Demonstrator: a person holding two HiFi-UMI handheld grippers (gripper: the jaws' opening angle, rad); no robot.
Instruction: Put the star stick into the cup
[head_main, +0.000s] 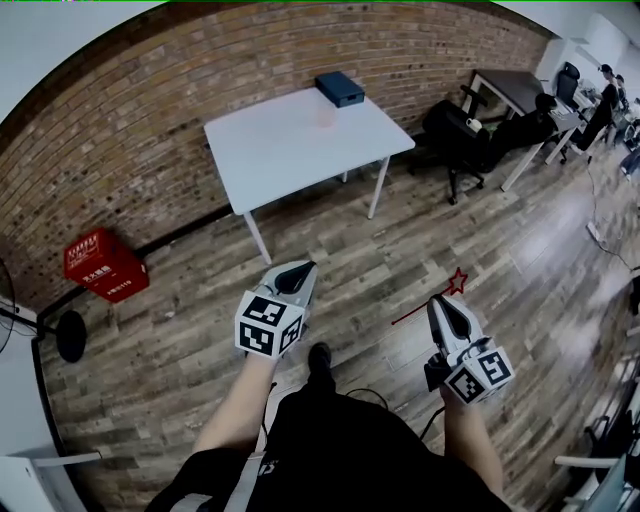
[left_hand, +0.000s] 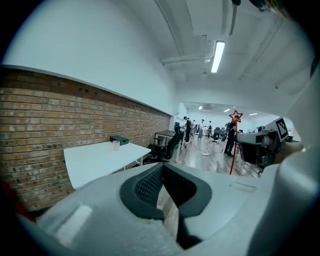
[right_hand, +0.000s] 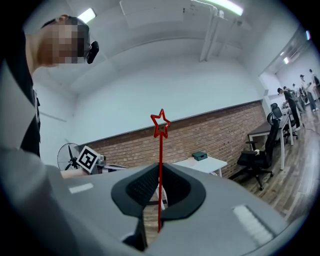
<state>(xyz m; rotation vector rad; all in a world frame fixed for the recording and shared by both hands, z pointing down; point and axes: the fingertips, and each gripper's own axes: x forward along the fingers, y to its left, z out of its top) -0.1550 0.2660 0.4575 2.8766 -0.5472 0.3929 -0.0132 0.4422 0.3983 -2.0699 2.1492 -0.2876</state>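
The star stick (head_main: 440, 296) is a thin red rod with an outline star on top, and my right gripper (head_main: 438, 303) is shut on it, low over the wooden floor. In the right gripper view the star stick (right_hand: 160, 150) rises straight up between the pads of the right gripper (right_hand: 160, 169). The small translucent cup (head_main: 326, 114) stands on the far side of the white table (head_main: 290, 150), well ahead of both grippers. My left gripper (head_main: 302, 269) is shut with nothing in it. The left gripper view shows the left gripper (left_hand: 162, 168), the cup (left_hand: 116, 145) and the star stick (left_hand: 233, 142).
A dark blue box (head_main: 340, 88) lies behind the cup on the table. A red crate (head_main: 105, 265) sits by the brick wall at left. Office chairs (head_main: 460, 135) and desks (head_main: 520, 95) stand at right, with people farther back. A black fan (head_main: 70, 335) stands at left.
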